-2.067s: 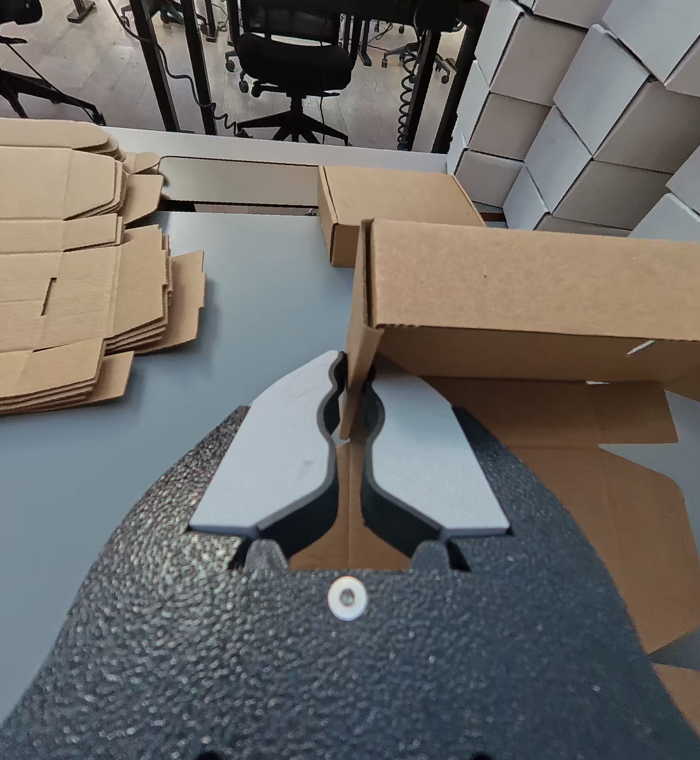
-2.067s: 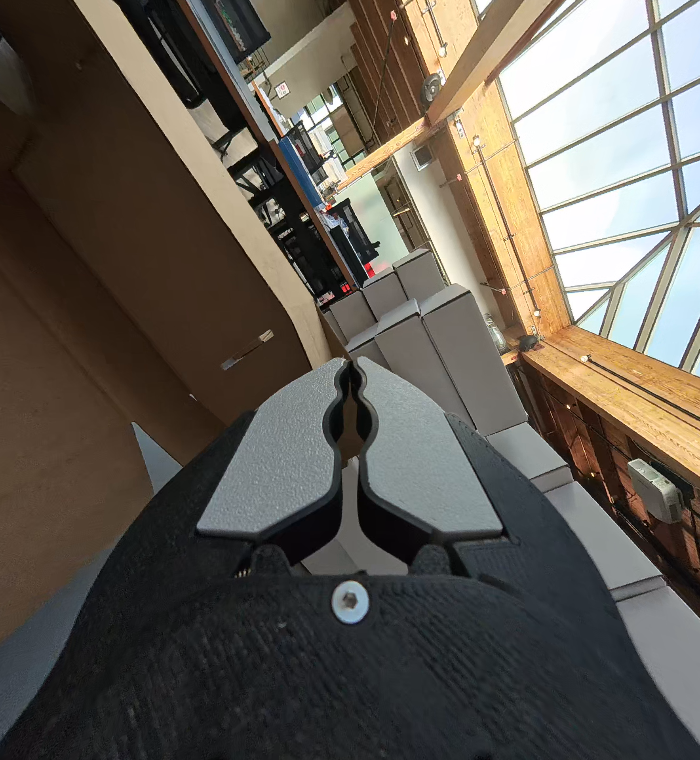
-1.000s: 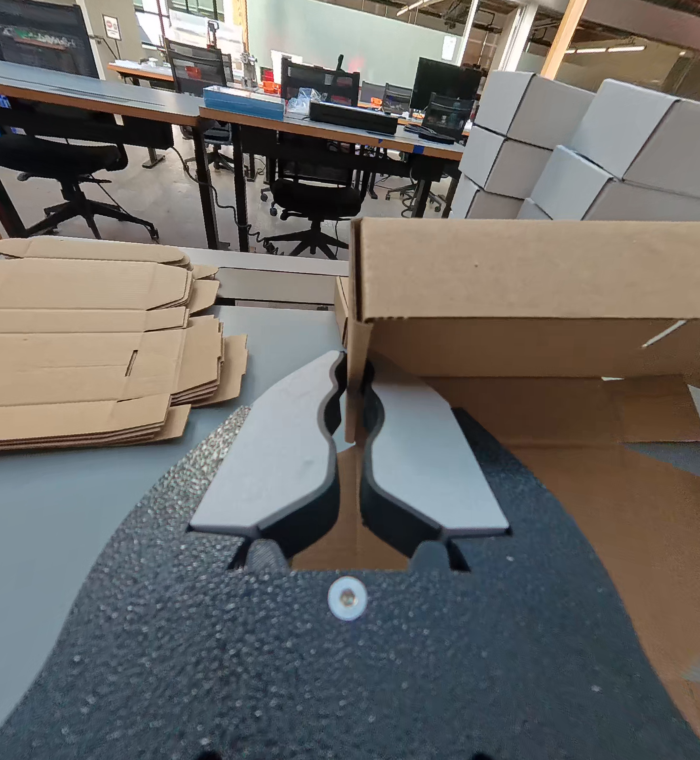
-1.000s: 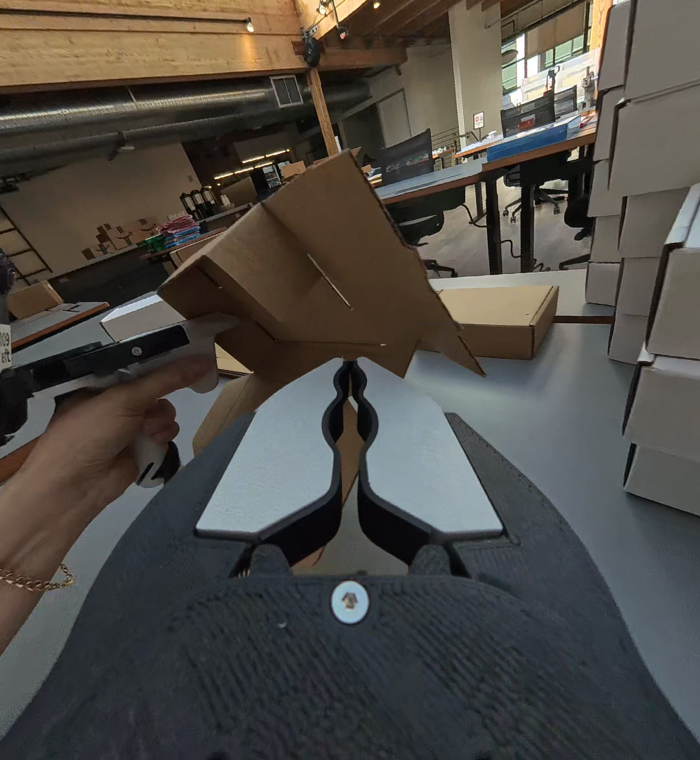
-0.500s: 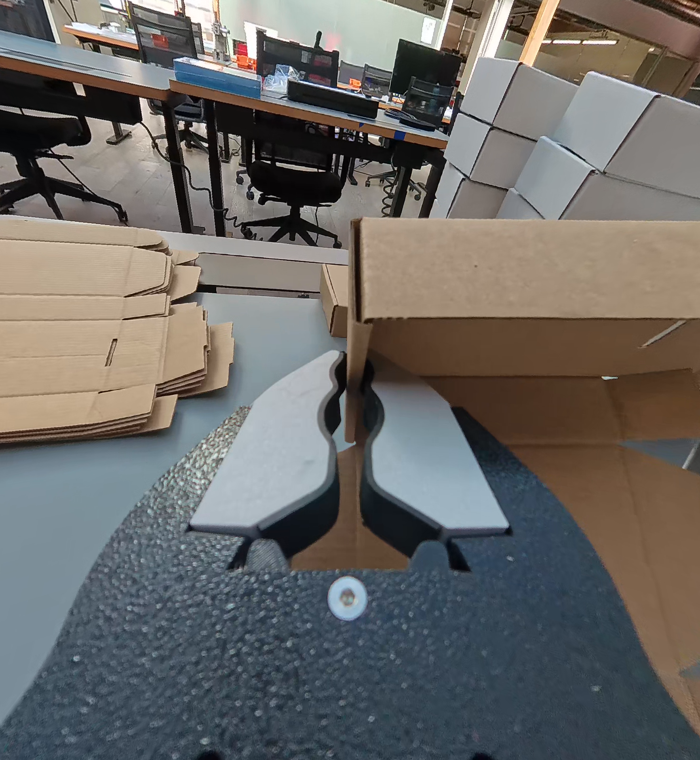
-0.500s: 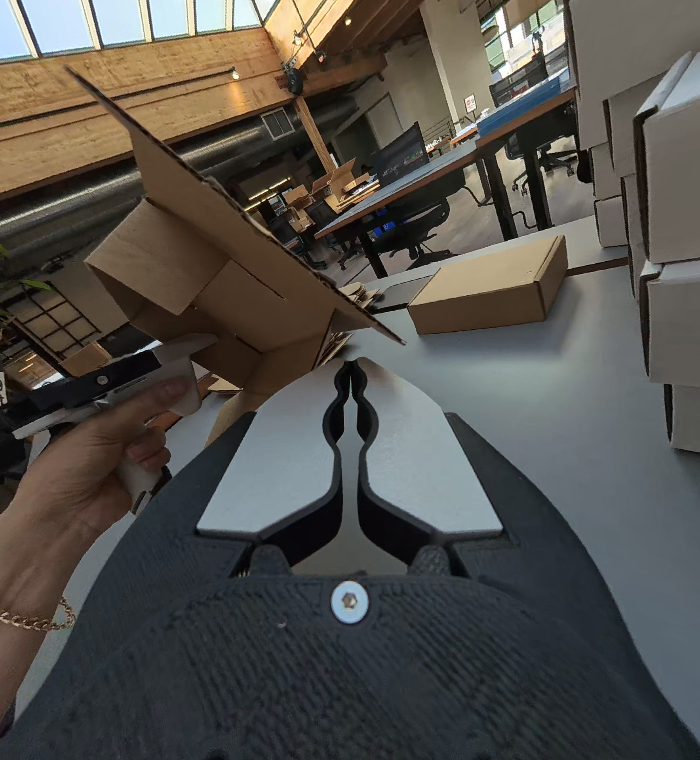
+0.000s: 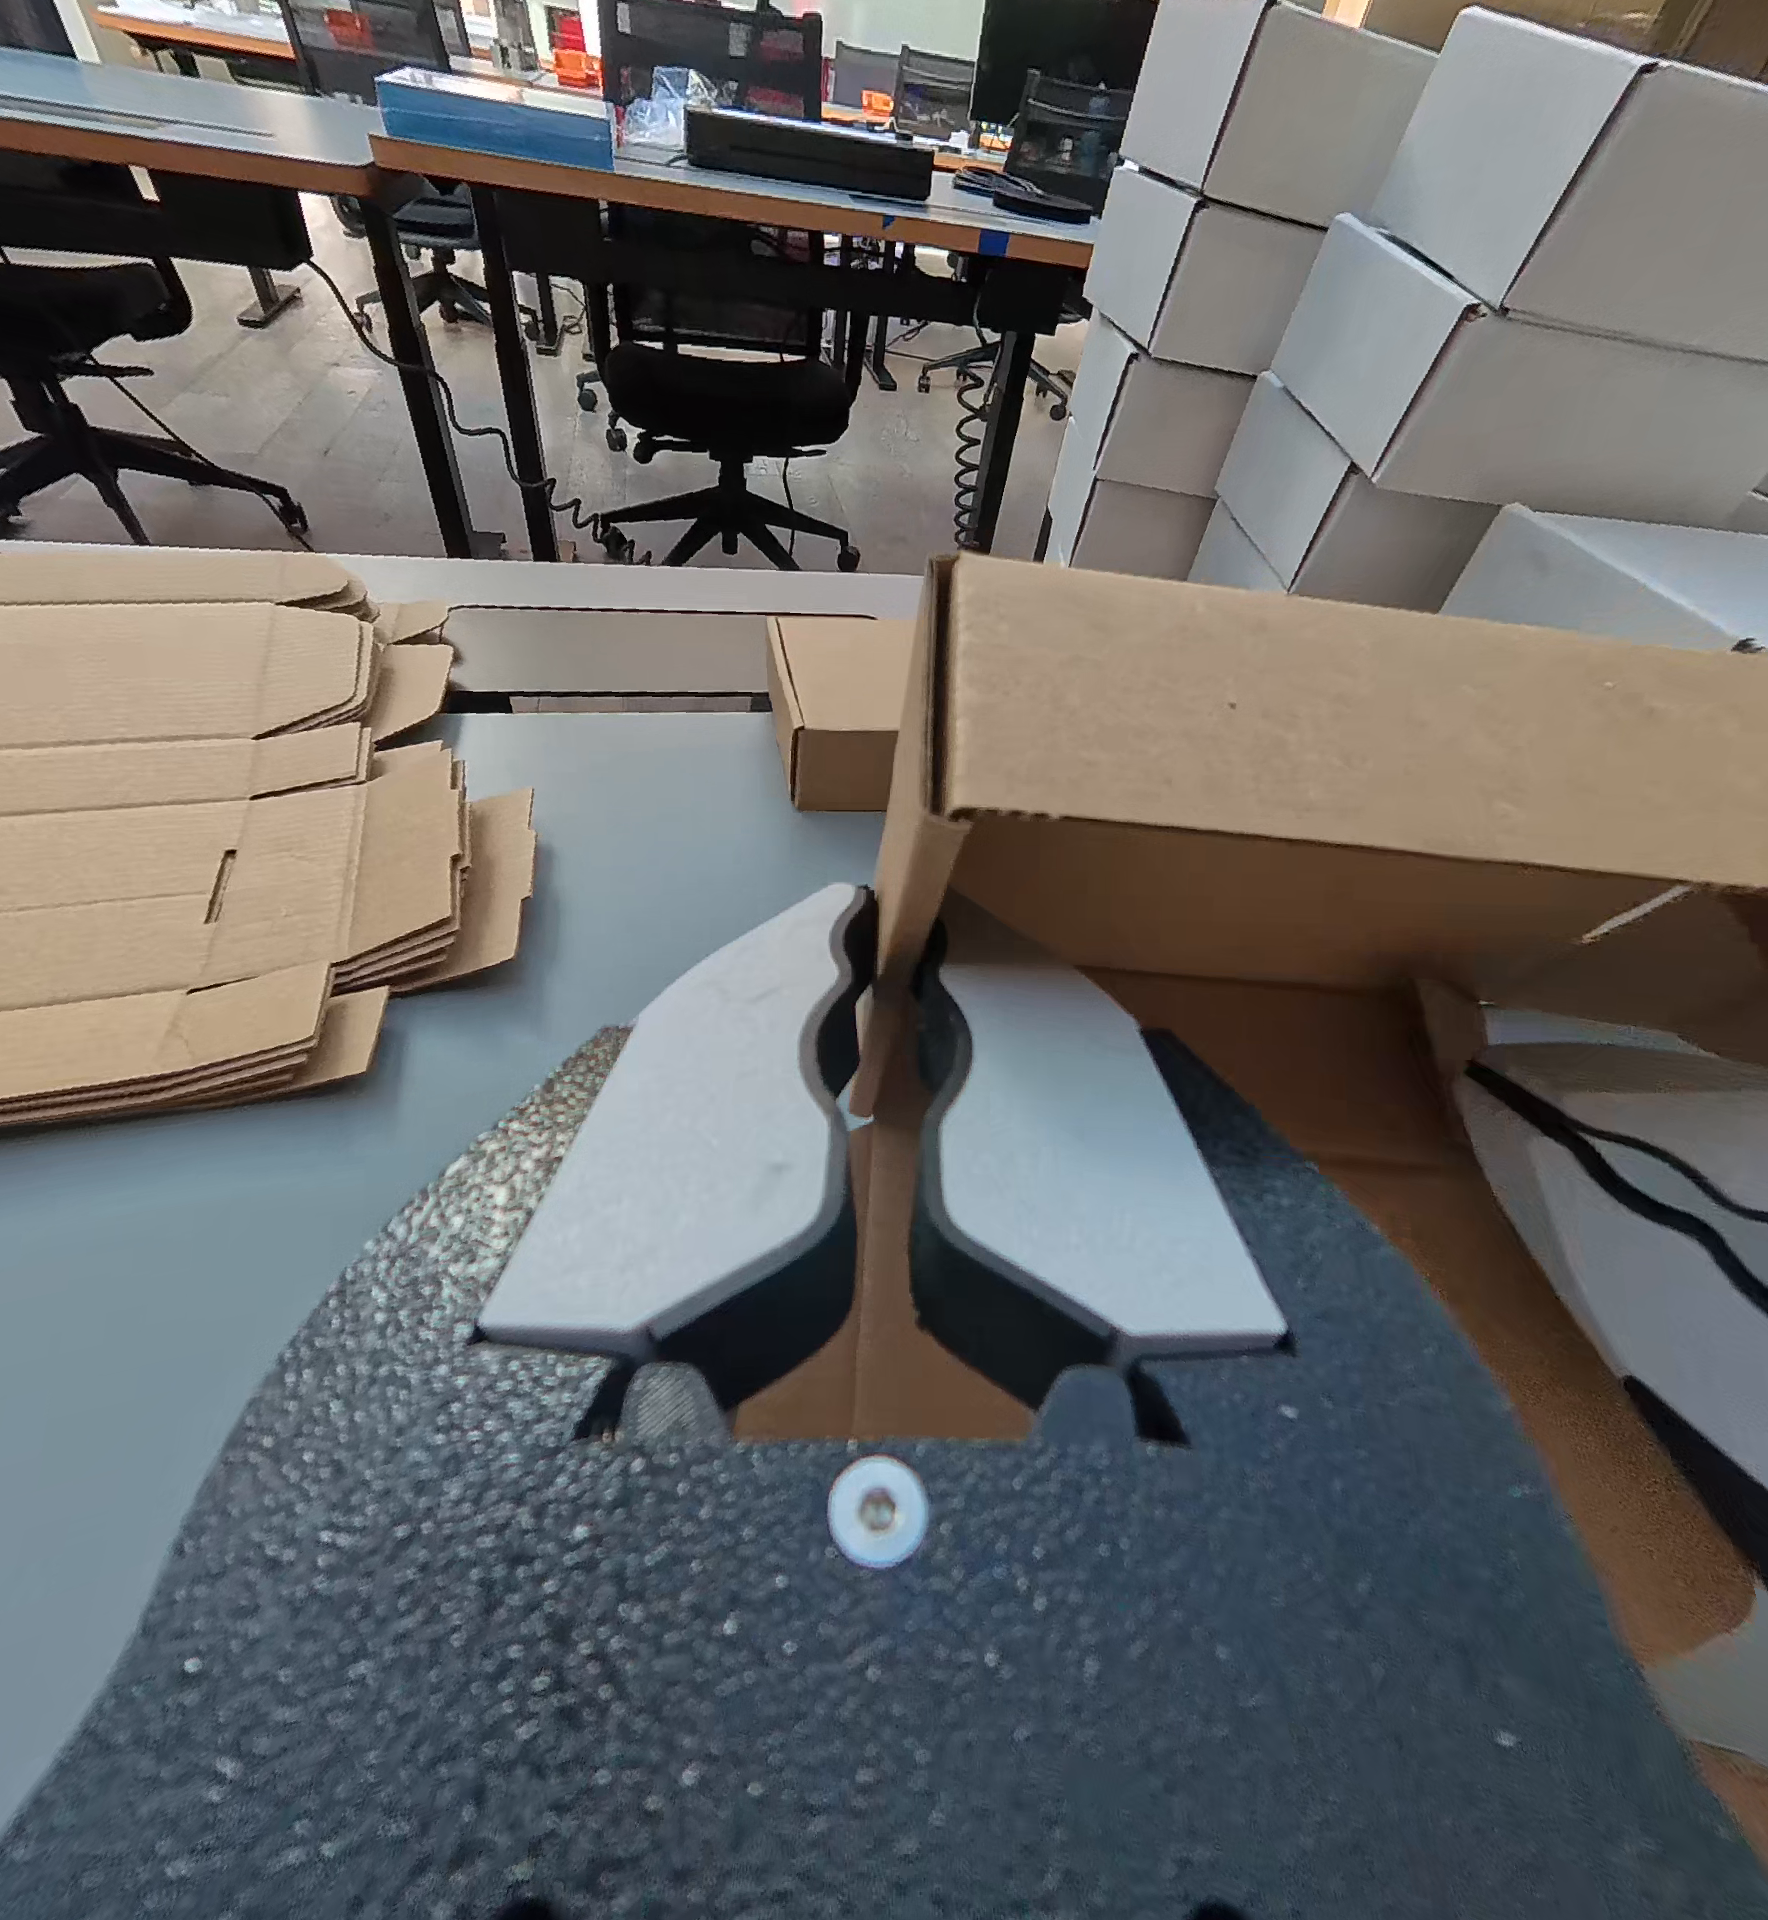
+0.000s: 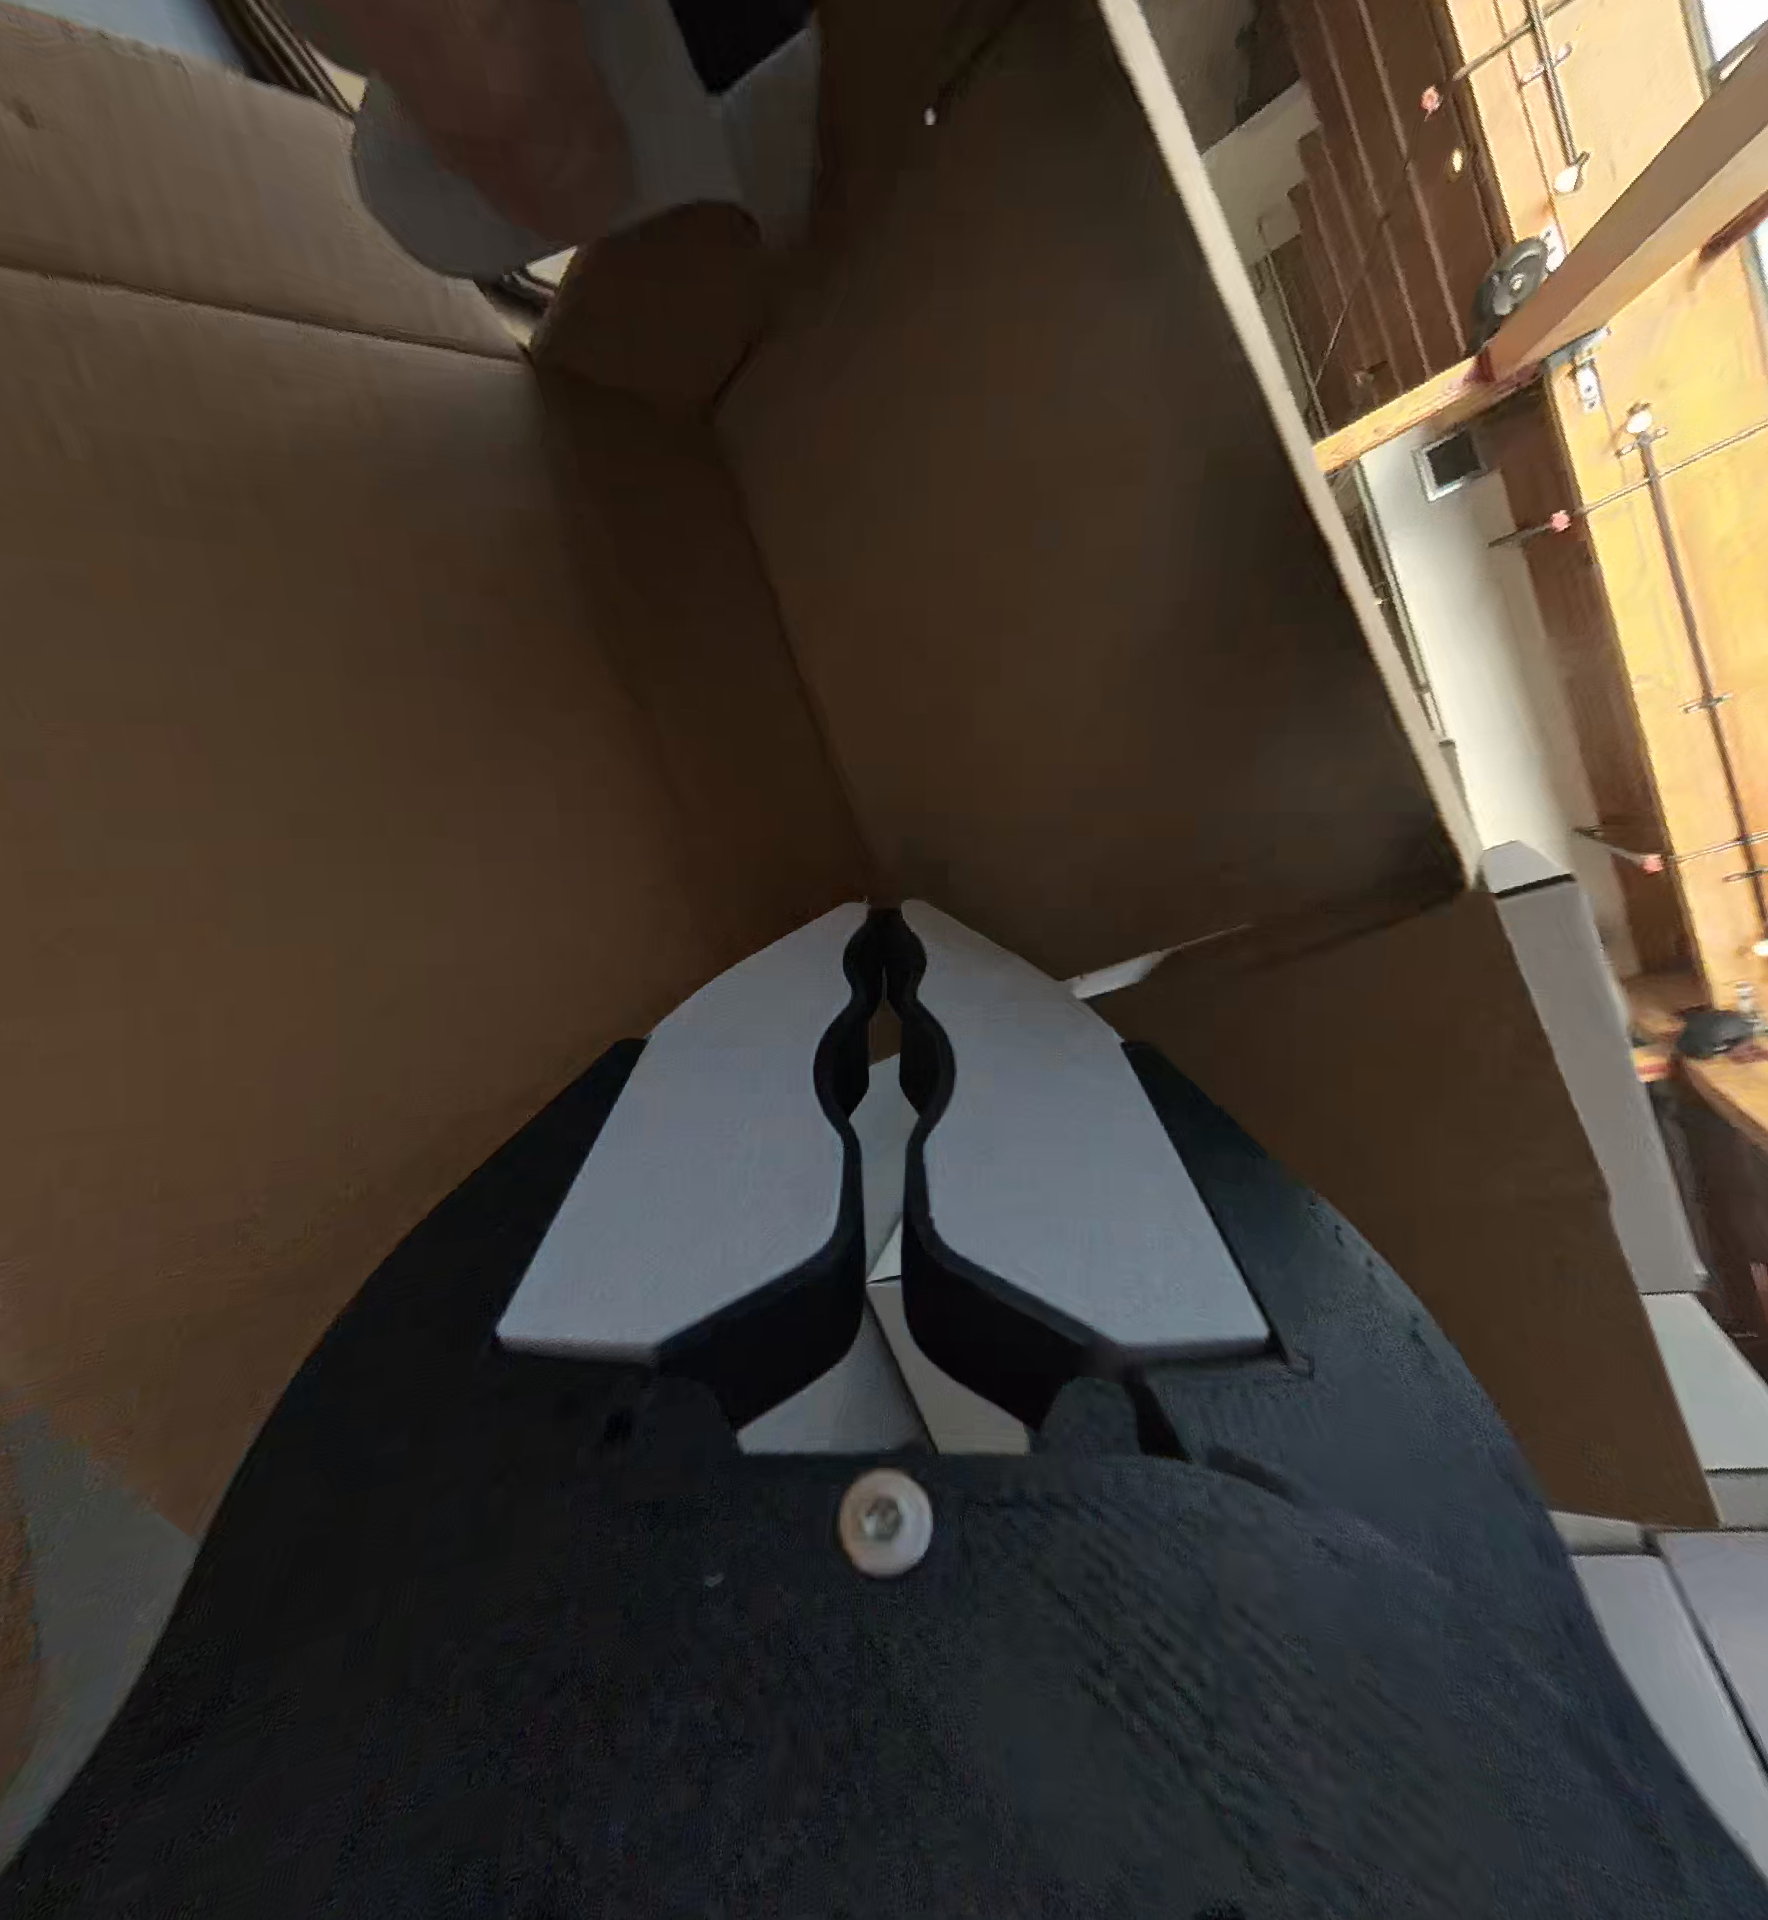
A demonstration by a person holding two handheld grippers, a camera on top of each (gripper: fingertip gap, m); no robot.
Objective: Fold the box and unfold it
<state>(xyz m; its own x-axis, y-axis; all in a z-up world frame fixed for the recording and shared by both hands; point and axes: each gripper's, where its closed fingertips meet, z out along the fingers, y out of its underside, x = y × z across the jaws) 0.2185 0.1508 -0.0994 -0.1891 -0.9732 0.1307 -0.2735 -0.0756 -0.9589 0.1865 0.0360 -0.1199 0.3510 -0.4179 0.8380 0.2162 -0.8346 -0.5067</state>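
Observation:
A brown cardboard box [image 7: 1379, 717], partly folded, is held above the grey table [image 7: 132, 1299]. One long wall stands up and the base panel lies below it. My left gripper [image 7: 895, 935] is shut on the box's upright left end flap. My right gripper [image 8: 882, 916] is shut with nothing between its fingers. Its tips press into an inner corner crease of the box [image 8: 340, 675], which fills most of the right wrist view. The right gripper also shows at the right edge of the left wrist view [image 7: 1669, 1174], inside the box.
A stack of flat cardboard blanks [image 7: 132, 852] lies on the table to the left. A small closed brown box [image 7: 828, 717] sits behind the held box. White boxes [image 7: 1482, 312] are piled at the right. Desks and office chairs [image 7: 724, 395] stand beyond the table.
My right gripper has swung from beside the box into its inside, up against a corner crease. The left gripper has kept its hold while the box tilted and lowered slightly.

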